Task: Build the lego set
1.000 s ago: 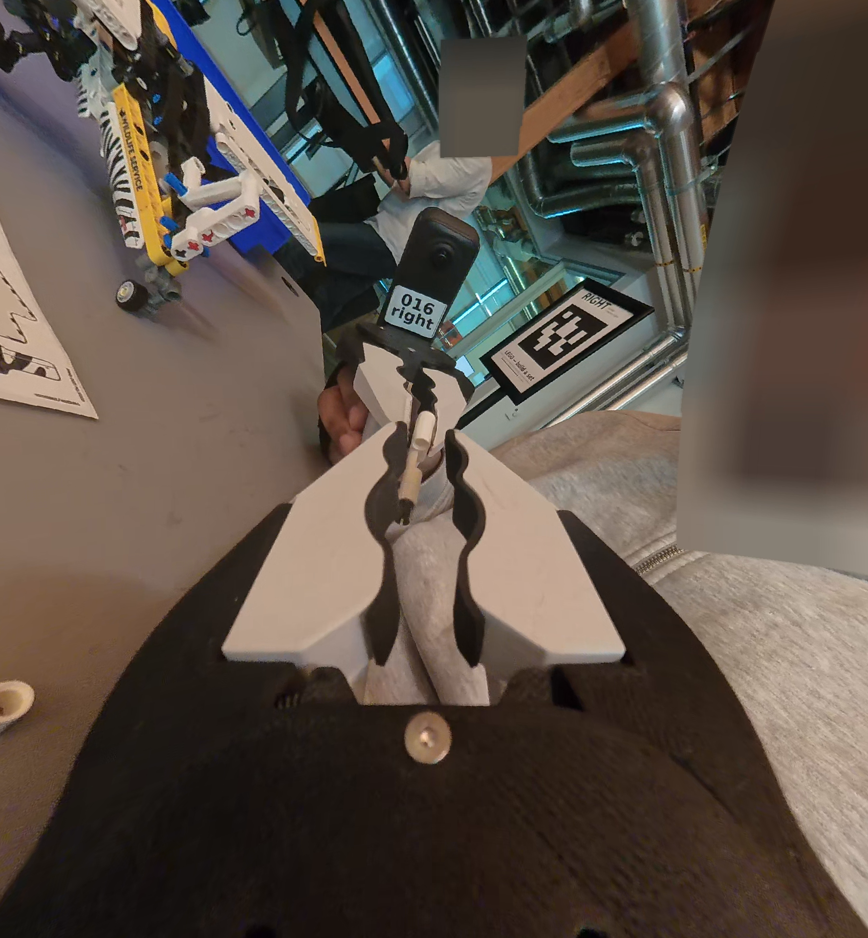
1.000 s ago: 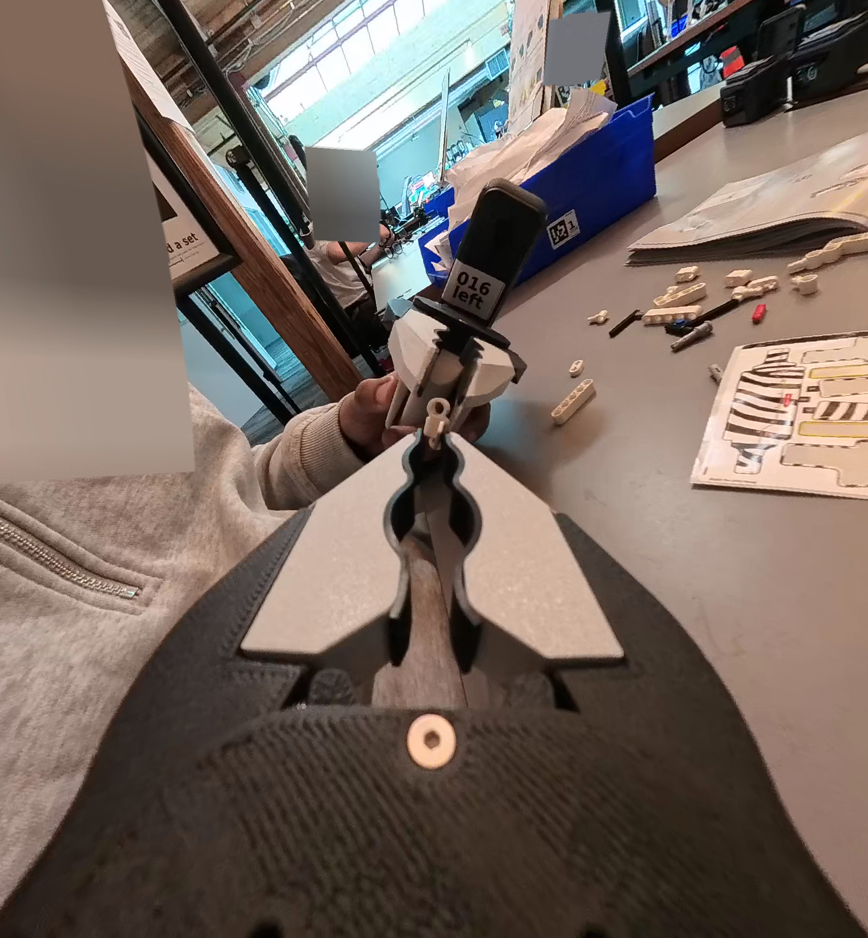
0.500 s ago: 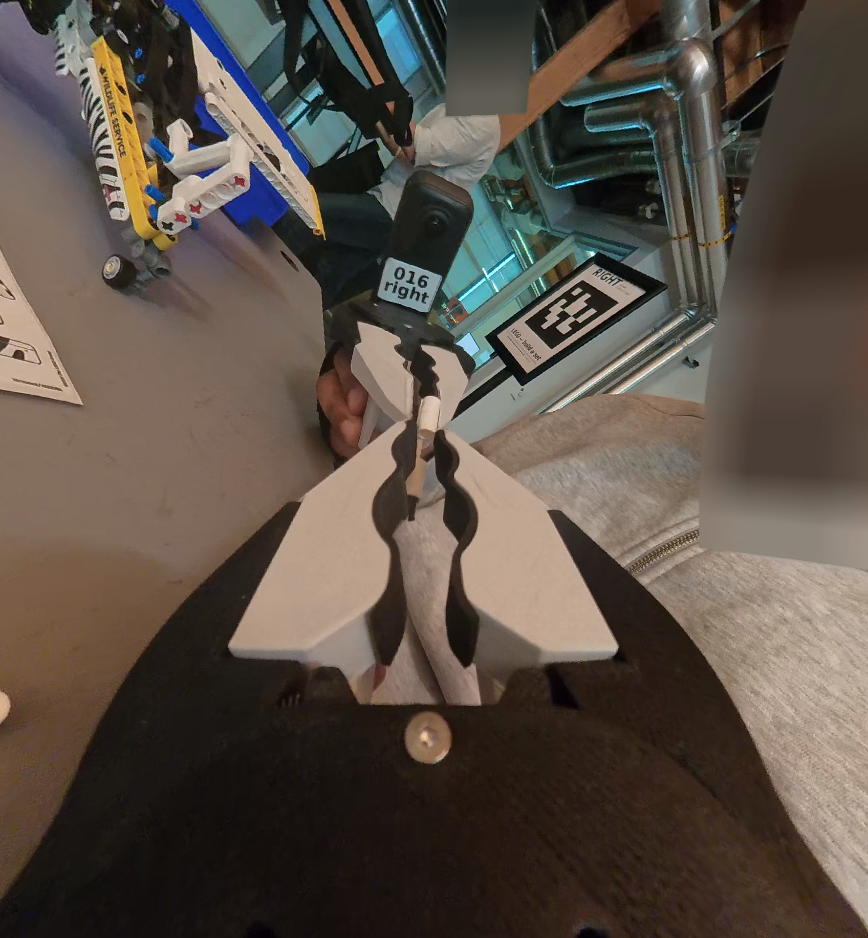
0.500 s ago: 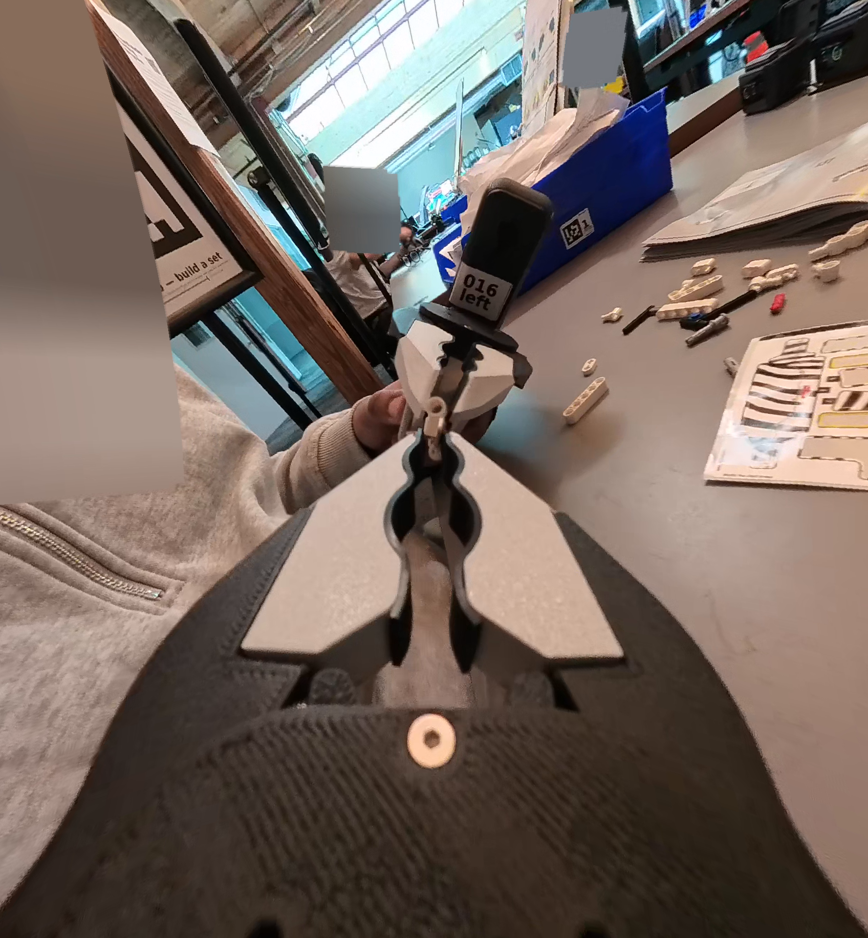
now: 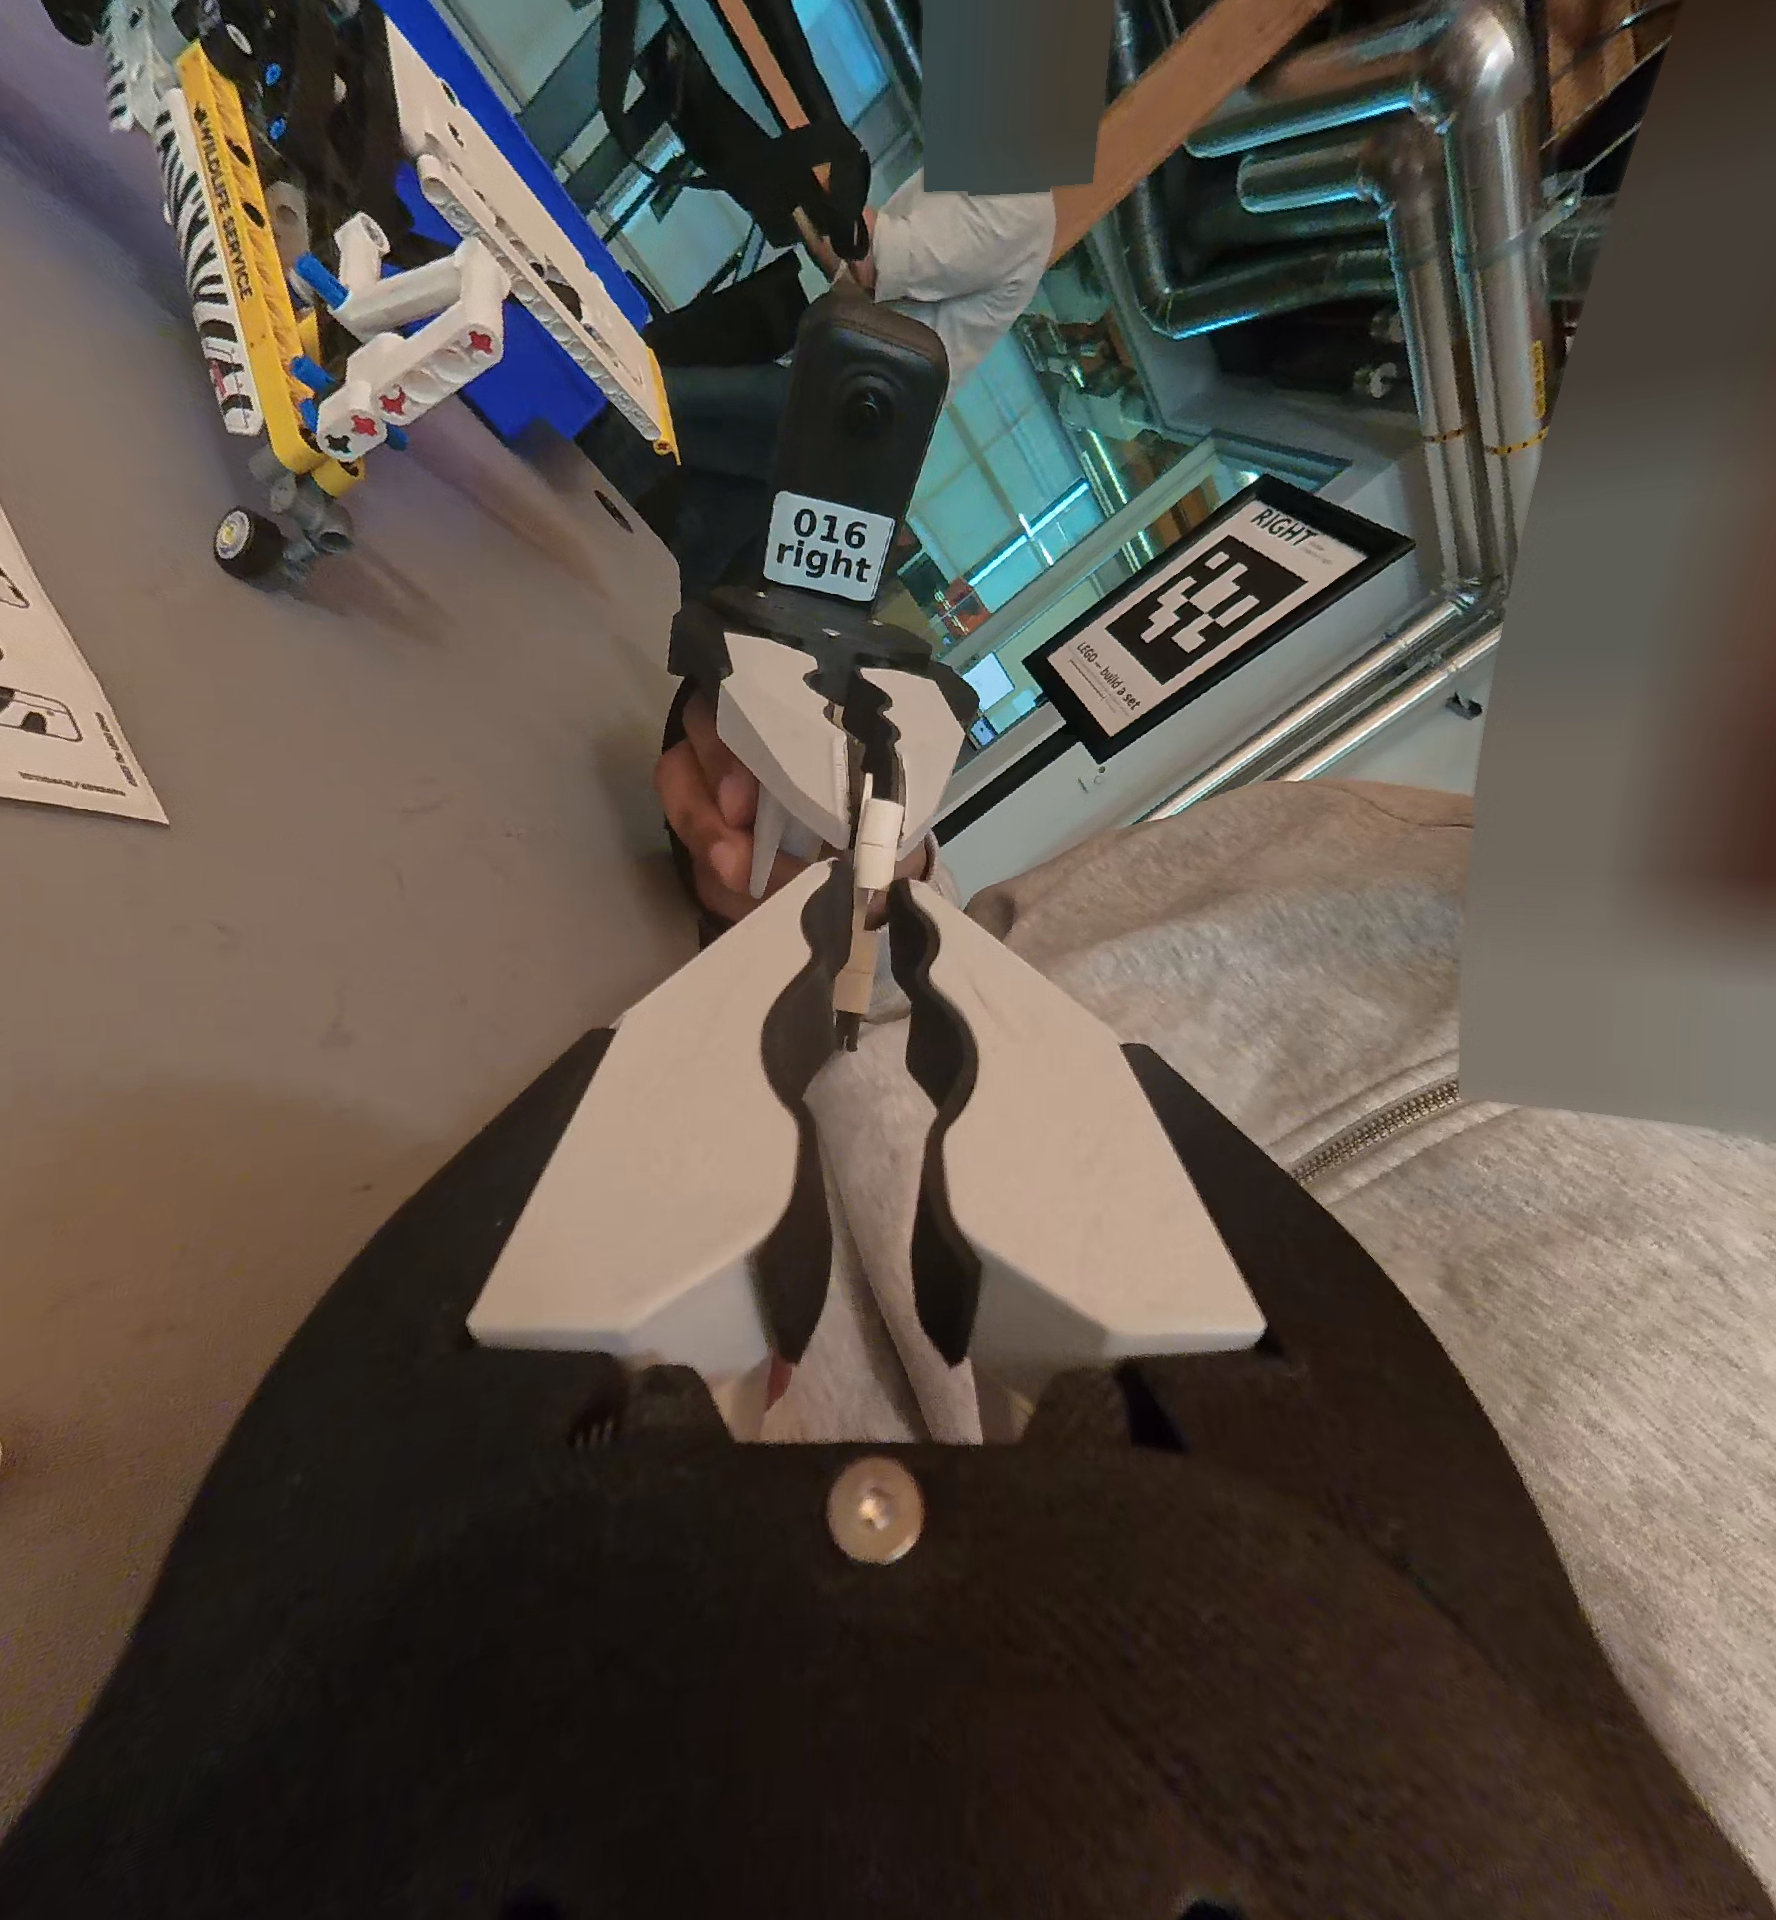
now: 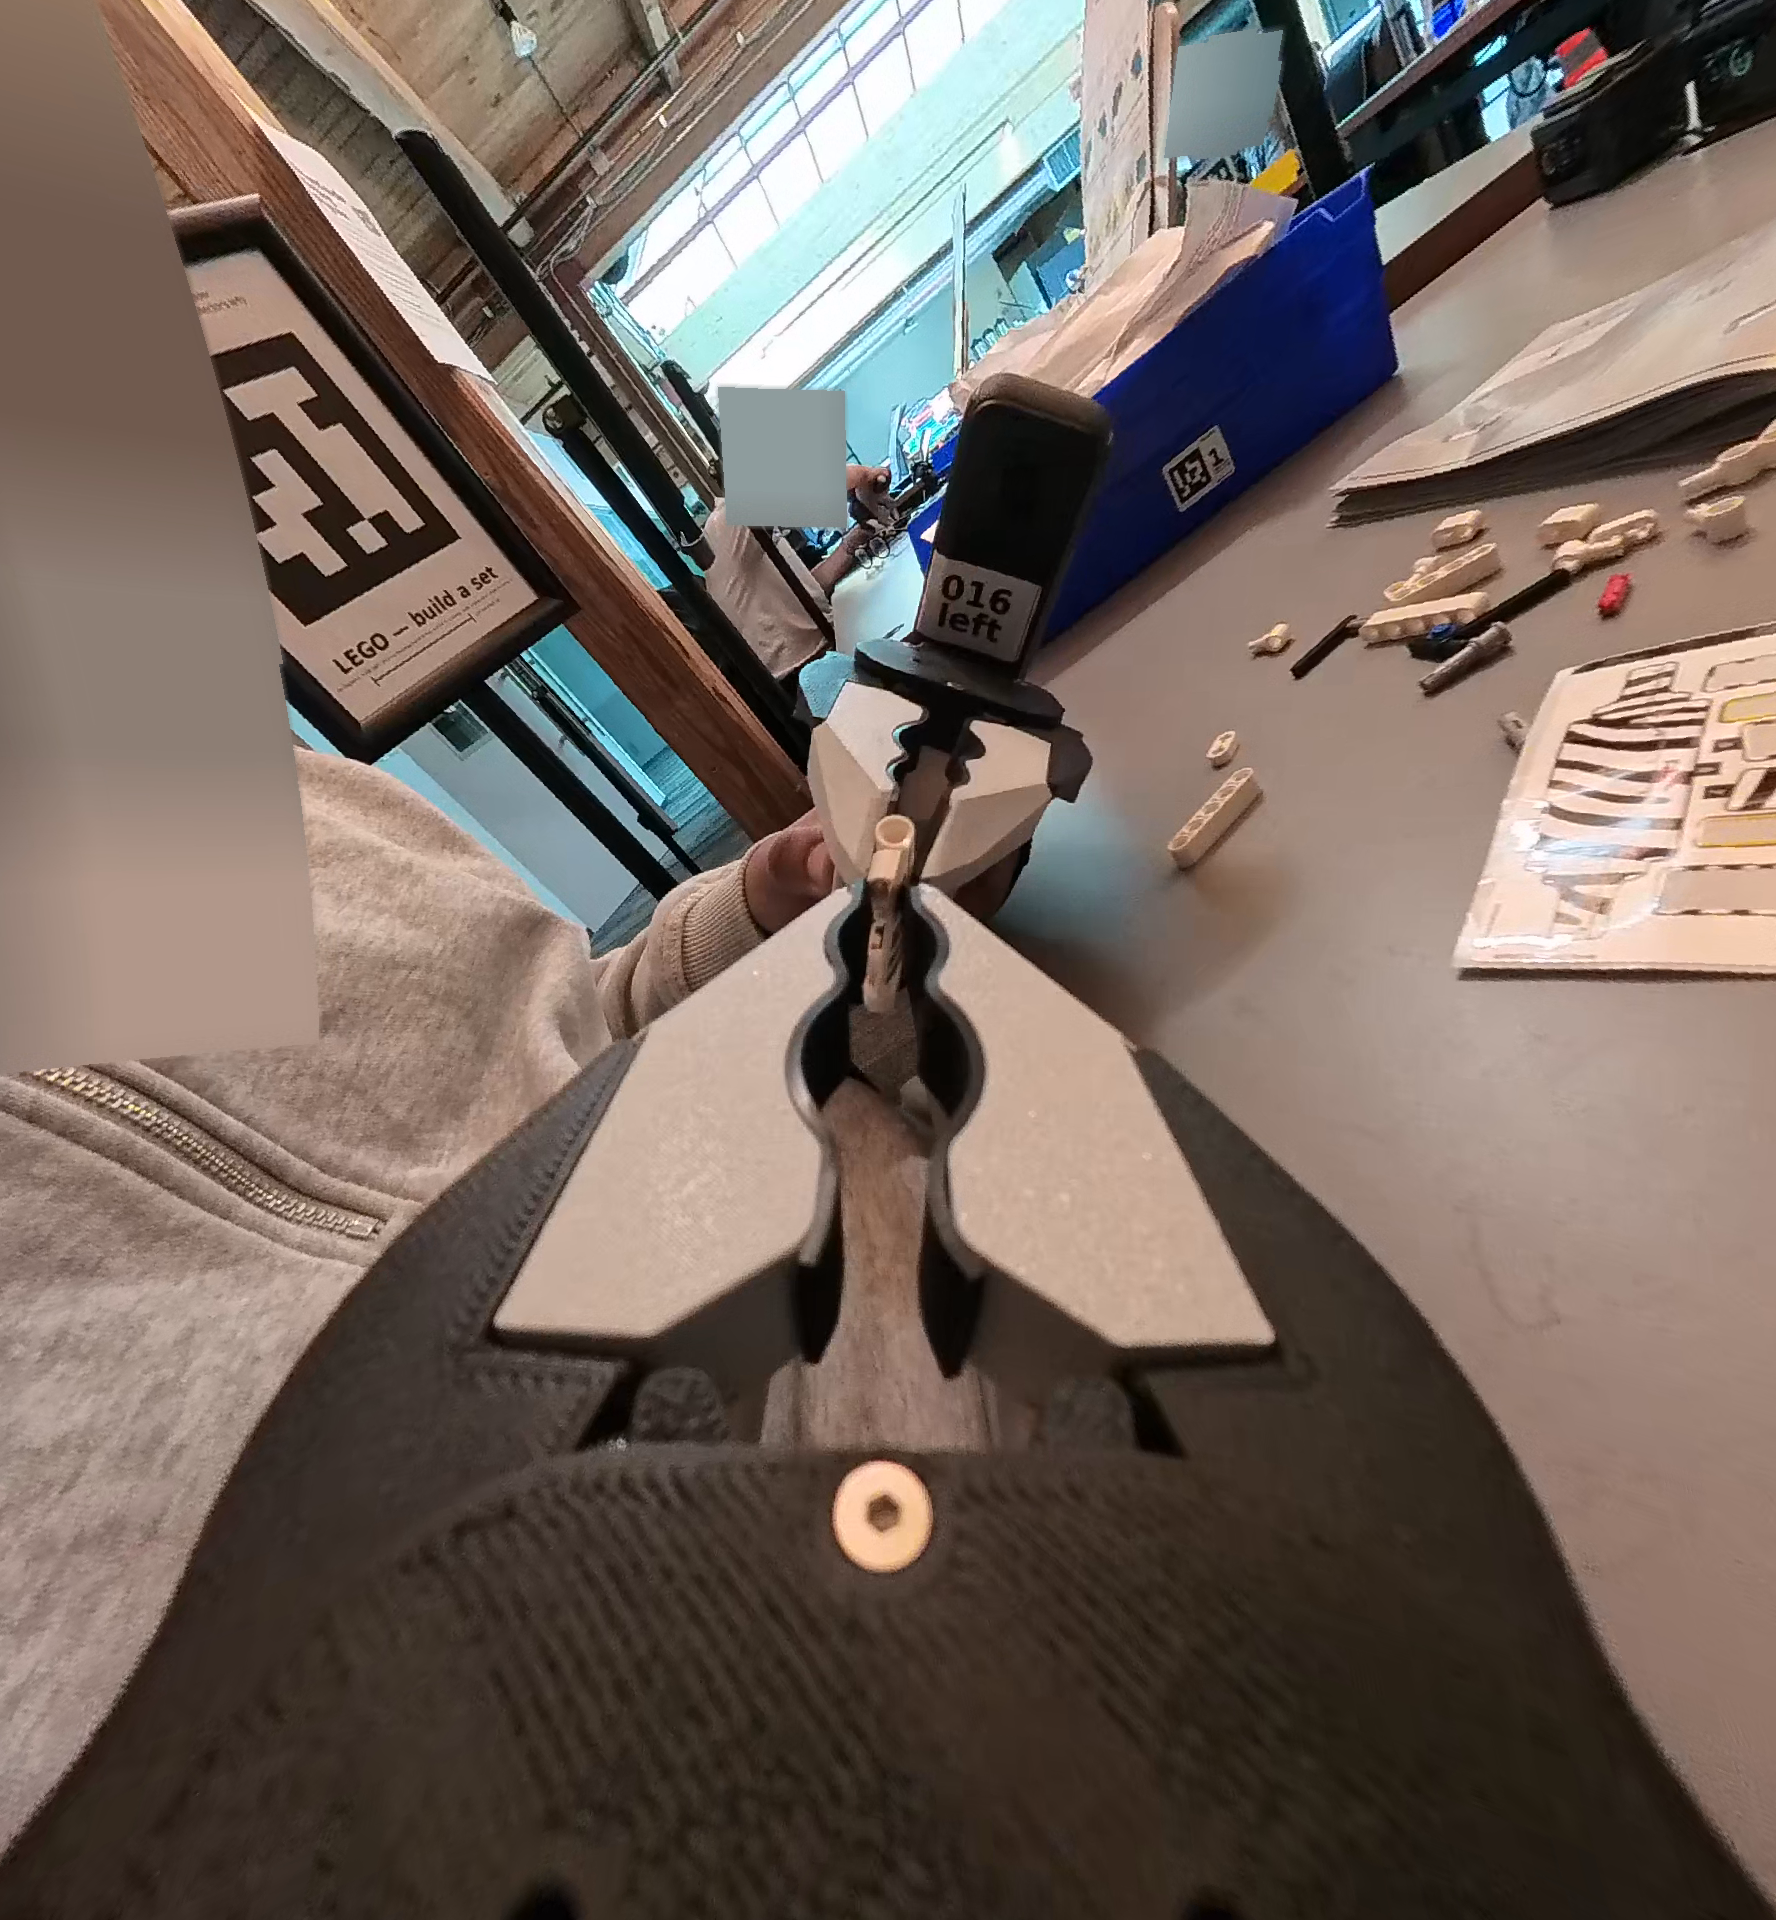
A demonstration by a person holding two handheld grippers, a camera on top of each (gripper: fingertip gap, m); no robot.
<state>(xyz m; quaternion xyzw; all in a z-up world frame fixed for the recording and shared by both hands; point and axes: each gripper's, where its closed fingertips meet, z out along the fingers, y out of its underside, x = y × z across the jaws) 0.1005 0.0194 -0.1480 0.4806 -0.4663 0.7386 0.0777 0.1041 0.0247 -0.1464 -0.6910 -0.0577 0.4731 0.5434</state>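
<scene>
A thin white and beige lego piece (image 5: 856, 966) with a black tip is held in the air between my two grippers, which point at each other above the table's near edge. My right gripper (image 6: 879, 909) is shut on it, and the piece's ring end (image 6: 894, 836) sticks out past its tips. My left gripper (image 5: 863, 894) has its fingers drawn in around the beige end. In the left wrist view the right gripper (image 5: 866, 831) shows head-on. In the right wrist view the left gripper (image 6: 910, 862) shows the same way.
A yellow, black and white lego vehicle (image 5: 271, 312) stands by a blue bin (image 6: 1227, 416). A sticker sheet (image 6: 1694, 810), an open booklet (image 6: 1642, 374), a white beam (image 6: 1214, 831) and several loose parts (image 6: 1435, 582) lie on the grey table (image 5: 292, 935). A framed sign (image 5: 1216, 613) stands nearby. Both grippers' tips are close together, under 4 cm apart.
My left gripper's fingers have narrowed from wide open to close around the piece. Both grippers have drawn nearer to each other. The right gripper has kept its hold.
</scene>
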